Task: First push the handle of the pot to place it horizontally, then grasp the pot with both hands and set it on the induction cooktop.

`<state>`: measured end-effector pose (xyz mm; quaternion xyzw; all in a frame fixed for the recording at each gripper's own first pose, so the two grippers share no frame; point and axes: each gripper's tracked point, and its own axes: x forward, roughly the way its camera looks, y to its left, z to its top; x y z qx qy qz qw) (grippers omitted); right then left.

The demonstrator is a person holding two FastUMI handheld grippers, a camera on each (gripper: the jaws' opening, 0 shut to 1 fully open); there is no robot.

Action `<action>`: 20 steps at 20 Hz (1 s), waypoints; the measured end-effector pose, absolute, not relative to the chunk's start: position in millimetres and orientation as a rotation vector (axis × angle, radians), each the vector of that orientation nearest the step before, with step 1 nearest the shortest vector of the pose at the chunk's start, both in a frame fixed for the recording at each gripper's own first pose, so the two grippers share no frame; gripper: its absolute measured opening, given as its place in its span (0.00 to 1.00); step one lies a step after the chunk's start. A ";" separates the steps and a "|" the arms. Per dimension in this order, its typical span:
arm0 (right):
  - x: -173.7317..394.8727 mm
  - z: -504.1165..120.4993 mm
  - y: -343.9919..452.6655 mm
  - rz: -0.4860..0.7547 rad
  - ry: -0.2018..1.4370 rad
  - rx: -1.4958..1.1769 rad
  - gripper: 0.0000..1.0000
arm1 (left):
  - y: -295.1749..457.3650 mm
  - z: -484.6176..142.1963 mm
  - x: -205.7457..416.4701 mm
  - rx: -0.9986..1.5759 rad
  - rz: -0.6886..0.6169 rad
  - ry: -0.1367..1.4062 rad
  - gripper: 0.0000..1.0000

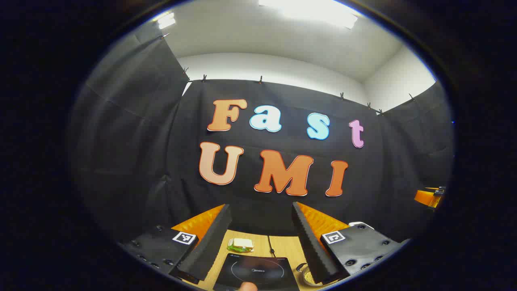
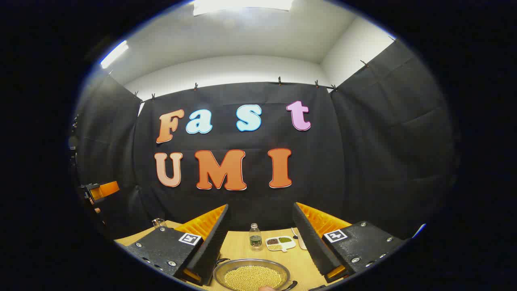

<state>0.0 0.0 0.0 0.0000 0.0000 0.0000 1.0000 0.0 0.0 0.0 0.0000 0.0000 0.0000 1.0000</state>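
Observation:
A steel pot (image 2: 251, 261) full of yellow beans (image 2: 252, 277) sits on the wooden table just below my right gripper (image 2: 260, 206), which is open and held above it. A dark handle (image 2: 291, 285) juts from the pot's near right side. In the left gripper view the black induction cooktop (image 1: 256, 271) lies on the table beneath my open left gripper (image 1: 260, 207). The pot's edge (image 1: 305, 279) peeks out right of the cooktop, behind one finger. Each gripper appears far off in the other's view, the right gripper (image 1: 430, 197) and the left gripper (image 2: 99, 190).
Behind the cooktop lies a green and white packet (image 1: 241, 244), with a cord running back from the cooktop. Beyond the pot stand a small bottle (image 2: 255, 236), a divided dish of grains (image 2: 280, 242) and a spoon (image 2: 301, 241). A glass jar (image 2: 158, 222) stands at the far left.

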 end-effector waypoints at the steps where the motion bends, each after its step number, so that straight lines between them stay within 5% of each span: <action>1: -0.7 -1.7 0.3 0.006 0.007 -0.005 0.95 | -1.5 1.0 -1.4 0.001 -0.003 -0.003 0.99; 7: -5.2 -7.2 -1.0 0.034 0.032 -0.003 1.00 | -22.7 3.9 -4.4 0.008 -0.046 0.004 0.98; 20: -6.2 -9.4 -8.5 0.039 0.037 0.007 0.95 | -47.2 4.6 -7.8 0.017 -0.085 0.011 0.98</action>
